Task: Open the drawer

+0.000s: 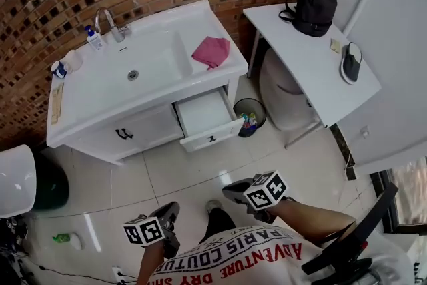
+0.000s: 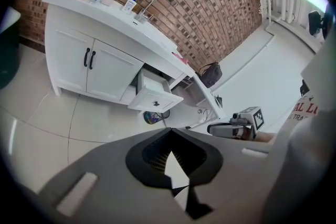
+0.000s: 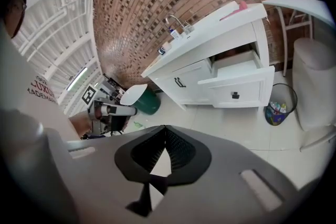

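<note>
At centre frame of the head view: the drawer [image 1: 207,118] is sitting pulled out of the white vanity cabinet [image 1: 133,133]. Its front panel, with a small dark knob [image 1: 212,139], is standing clear of the cabinet face and its white interior is showing empty. Judged from this, the opening is looking complete.

At lower frame, close to the person's body:
- The left tool [image 2: 170,134] is showing its jaws drawn together with nothing between them.
- The right tool [image 3: 165,129] is showing the same, jaws together and gripping nothing.
- Both are pointing toward the cabinet but hanging well apart from the drawer, probably because no grasp is needed now.

At upper left, on the vanity top: a sink basin [image 1: 143,67], a faucet [image 1: 107,18] and a soap bottle [image 1: 95,39] are sitting there, and a pink cloth [image 1: 212,51] is lying above the drawer.

Just right of the drawer, a waste bin [image 1: 249,117] is standing on the floor.

At upper right, a white tabletop [image 1: 313,70] is carrying a black backpack [image 1: 313,7] and a slipper [image 1: 351,62].
</note>
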A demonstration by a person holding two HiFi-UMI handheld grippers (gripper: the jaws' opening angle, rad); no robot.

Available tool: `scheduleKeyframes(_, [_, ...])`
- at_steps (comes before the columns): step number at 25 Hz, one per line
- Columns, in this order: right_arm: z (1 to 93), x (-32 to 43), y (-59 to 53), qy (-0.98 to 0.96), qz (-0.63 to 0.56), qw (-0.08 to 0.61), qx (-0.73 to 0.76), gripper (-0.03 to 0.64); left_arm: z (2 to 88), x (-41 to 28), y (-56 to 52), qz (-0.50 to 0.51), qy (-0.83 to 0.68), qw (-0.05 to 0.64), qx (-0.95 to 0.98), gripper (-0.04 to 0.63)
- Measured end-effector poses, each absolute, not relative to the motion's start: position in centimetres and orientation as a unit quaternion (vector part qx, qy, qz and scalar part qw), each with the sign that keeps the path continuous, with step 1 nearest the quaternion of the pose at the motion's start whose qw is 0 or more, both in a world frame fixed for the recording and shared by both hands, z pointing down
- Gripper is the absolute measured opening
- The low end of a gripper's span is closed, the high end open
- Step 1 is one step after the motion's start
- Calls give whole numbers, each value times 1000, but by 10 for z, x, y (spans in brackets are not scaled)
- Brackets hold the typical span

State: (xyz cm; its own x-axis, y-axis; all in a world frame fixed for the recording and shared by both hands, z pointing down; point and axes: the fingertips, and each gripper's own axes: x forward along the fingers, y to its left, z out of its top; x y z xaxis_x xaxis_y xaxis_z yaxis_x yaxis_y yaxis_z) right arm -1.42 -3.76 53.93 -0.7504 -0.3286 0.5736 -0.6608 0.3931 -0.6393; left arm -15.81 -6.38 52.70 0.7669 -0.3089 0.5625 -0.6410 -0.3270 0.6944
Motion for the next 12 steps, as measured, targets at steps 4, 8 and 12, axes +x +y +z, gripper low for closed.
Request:
scheduleKeyframes(4, [516, 5, 28, -836, 442, 173, 277, 8, 508, -123, 2, 153, -302, 494, 801, -6])
scheduleKeyframes(8, [505, 40, 94, -843, 436, 166, 267, 6, 494, -83, 74, 146, -302, 492, 803, -6])
scheduleKeyframes(12, [484, 76, 156, -844, 445, 139, 267, 6, 484, -46, 151, 155, -297, 503, 797, -6])
